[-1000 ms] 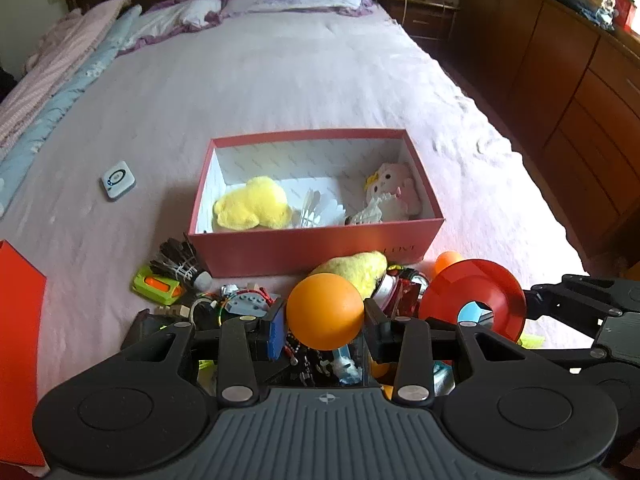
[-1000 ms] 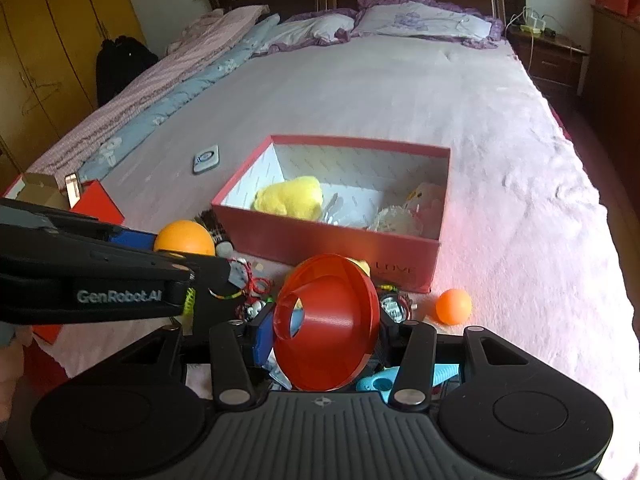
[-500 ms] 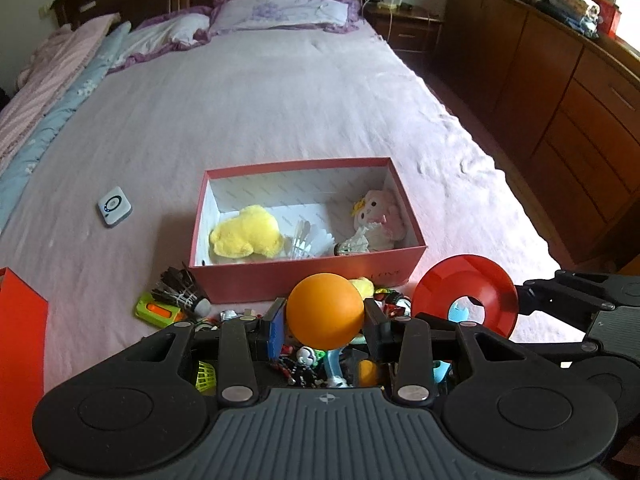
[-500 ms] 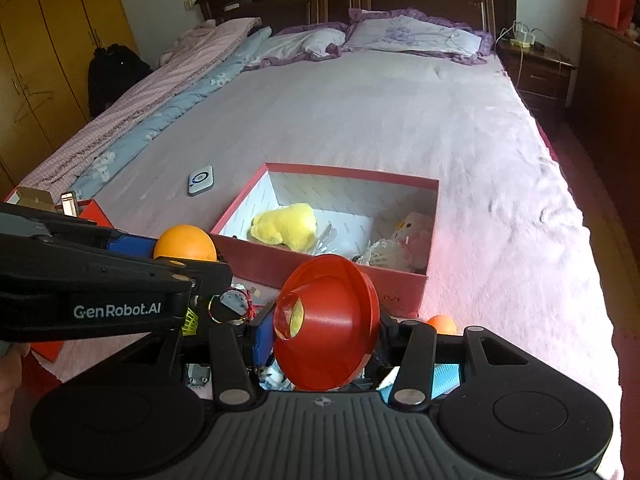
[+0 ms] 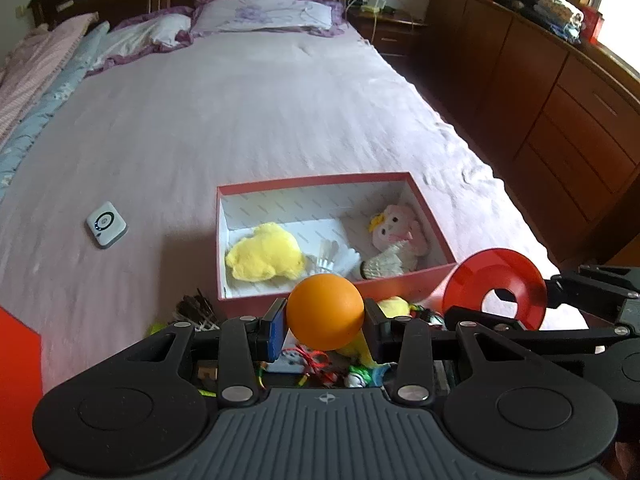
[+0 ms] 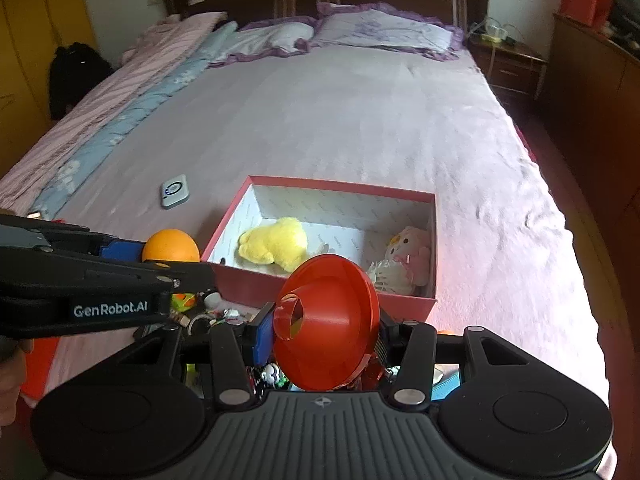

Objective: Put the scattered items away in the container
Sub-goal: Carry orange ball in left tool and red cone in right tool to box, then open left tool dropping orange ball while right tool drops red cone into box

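Note:
My left gripper (image 5: 325, 318) is shut on an orange ball (image 5: 325, 311), held above the pile just short of the red box (image 5: 320, 179). My right gripper (image 6: 326, 334) is shut on a red funnel (image 6: 332, 328), also near the box's near wall (image 6: 256, 282). The box holds a yellow plush (image 5: 266, 257), a pink plush doll (image 5: 396, 232) and white shuttlecocks (image 5: 380, 266). Small scattered items (image 5: 312, 364) lie under the grippers, mostly hidden. The ball (image 6: 170, 246) and the left gripper (image 6: 176, 264) show at left in the right wrist view.
The box sits on a pink bedspread (image 5: 240, 120). A small white remote (image 5: 106, 229) lies left of the box. A black shuttlecock (image 5: 196, 312) lies by the box's near left corner. A red lid (image 5: 16, 380) is at far left. Wooden drawers (image 5: 560, 128) line the right.
Both grippers have risen and drawn back from the pile, carrying the ball and the funnel. The box now sits farther below and ahead in both views.

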{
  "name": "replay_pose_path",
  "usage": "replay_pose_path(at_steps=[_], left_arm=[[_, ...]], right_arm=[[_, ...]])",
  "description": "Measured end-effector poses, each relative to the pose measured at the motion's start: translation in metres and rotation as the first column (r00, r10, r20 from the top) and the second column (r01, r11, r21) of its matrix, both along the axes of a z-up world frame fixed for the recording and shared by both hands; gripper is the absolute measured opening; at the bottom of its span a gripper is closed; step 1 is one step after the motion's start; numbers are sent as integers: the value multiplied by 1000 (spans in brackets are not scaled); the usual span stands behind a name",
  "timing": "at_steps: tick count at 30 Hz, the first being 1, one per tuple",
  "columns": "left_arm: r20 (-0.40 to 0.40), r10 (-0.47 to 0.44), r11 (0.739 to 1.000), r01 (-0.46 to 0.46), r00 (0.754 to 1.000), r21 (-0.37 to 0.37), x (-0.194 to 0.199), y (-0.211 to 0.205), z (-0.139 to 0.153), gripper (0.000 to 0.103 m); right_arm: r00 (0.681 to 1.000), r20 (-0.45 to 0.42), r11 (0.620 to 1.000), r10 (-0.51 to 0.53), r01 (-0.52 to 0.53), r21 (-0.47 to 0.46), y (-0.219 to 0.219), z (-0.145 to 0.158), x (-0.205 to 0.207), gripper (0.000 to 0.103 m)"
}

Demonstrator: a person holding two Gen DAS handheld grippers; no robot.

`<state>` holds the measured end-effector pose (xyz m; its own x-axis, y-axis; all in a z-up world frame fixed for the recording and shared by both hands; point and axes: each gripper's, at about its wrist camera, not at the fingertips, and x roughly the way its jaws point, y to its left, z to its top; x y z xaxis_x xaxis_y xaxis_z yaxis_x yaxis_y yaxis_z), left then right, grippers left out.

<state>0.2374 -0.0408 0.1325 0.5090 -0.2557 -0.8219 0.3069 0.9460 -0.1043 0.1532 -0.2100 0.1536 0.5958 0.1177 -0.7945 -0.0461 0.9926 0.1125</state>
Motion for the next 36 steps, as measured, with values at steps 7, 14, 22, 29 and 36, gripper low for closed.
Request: replay_pose_path(at_steps=[7,14,22,29,36], left_arm=[[-20,31,999,-31,999,8,24,0,-13,40],[-47,38,999,-38,998,1,53,-10,-19,40],[-63,30,999,-29,998,19,92,-26,-35,40],[-71,39,998,-36,997,41,123,-32,-49,40],[-67,62,997,-59,996,44,127,-29,-50,45]], right_arm=[[999,-39,1000,22,-22,5,3,-13,22,50],[999,-38,999,34,-33,14,-10,-16,57,50],[998,-61,1000,23,-22,20,-27,-34,100,50],[997,-77,1000,19,-18,21,-36,-58,141,51],[996,-90,1000,5,-4,14,-36,-70,155,53]])
